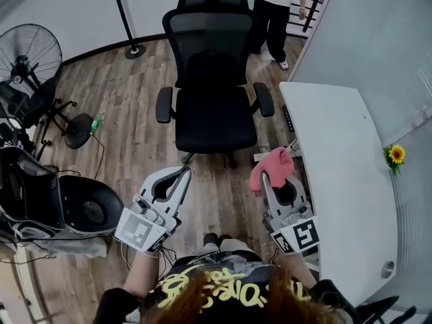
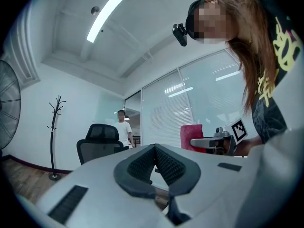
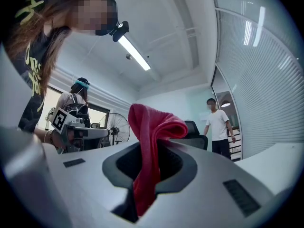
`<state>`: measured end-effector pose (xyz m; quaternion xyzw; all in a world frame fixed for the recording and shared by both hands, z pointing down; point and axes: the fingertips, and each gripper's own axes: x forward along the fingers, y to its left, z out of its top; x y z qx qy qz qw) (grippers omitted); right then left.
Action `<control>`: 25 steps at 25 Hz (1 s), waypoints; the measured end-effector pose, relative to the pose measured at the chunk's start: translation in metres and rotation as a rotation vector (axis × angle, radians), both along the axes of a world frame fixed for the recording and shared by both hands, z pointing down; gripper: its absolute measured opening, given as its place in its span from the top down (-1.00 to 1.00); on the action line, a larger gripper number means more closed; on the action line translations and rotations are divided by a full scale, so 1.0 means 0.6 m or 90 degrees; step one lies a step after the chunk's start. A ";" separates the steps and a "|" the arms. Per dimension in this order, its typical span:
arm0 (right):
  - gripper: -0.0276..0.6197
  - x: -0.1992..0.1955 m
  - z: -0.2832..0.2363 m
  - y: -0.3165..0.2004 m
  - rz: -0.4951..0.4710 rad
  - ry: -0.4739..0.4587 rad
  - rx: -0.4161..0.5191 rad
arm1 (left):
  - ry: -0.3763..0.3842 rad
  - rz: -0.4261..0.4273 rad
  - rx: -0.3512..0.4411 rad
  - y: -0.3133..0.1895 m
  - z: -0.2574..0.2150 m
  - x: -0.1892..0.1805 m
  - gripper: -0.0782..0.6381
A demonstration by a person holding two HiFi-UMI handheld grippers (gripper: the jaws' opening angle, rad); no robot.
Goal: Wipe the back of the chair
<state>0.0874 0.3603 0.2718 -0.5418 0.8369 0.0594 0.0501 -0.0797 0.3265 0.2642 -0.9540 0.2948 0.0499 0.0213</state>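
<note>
Nearest, the right tongs (image 1: 271, 178) are clenched on a pink cloth (image 1: 273, 166). In the right gripper view the cloth (image 3: 151, 141) is pinched between the pads at a fold, with a wad standing above the jaws and a tail hanging below. The left tongs (image 1: 181, 174) are clenched too, with nothing in them: the left gripper view shows the ribbed pads (image 2: 166, 163) meeting at their tips.

The cloth looks light, soft and limp. It should mould to a surface, and the wad above the jaws looks like the part to press with. The hold on the fold looks deep enough that rubbing is unlikely to pull it free.

Ahead, well apart from both tongs, the black chair (image 1: 212, 106) stands on a wood-plank floor (image 1: 128, 113) and faces the person. Its back (image 1: 212, 42) looks like mesh in a stiff frame, so it would give under pressure. A chair like this may swivel or roll when pushed, and the frame edge or an armrest (image 1: 164, 105) seems the place for the empty tongs to steady it.

A white worktop (image 1: 337, 181) runs along the right, with a small sunflower (image 1: 396, 155) near its far edge. A fan (image 1: 27, 52) stands at the left, a coat stand (image 1: 125, 19) by the far wall, and a bystander (image 1: 273, 12) behind the chair.
</note>
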 end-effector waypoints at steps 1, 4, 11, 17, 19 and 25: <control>0.73 -0.001 -0.001 -0.003 -0.001 -0.001 -0.001 | 0.000 -0.002 -0.002 -0.003 -0.001 -0.001 0.80; 0.73 -0.003 0.002 -0.012 -0.002 -0.003 -0.003 | 0.003 -0.003 -0.004 -0.010 -0.003 -0.002 0.80; 0.73 -0.019 0.018 -0.020 -0.005 -0.016 -0.017 | -0.002 -0.003 -0.006 -0.022 0.007 -0.015 0.80; 0.73 -0.016 0.037 -0.035 0.001 -0.004 -0.032 | -0.004 -0.005 -0.019 -0.043 0.028 -0.021 0.80; 0.73 -0.015 0.039 -0.050 -0.001 -0.004 -0.030 | -0.006 -0.009 -0.021 -0.056 0.032 -0.023 0.80; 0.73 -0.013 0.049 -0.120 -0.019 0.001 -0.018 | -0.008 -0.023 -0.011 -0.115 0.042 -0.024 0.80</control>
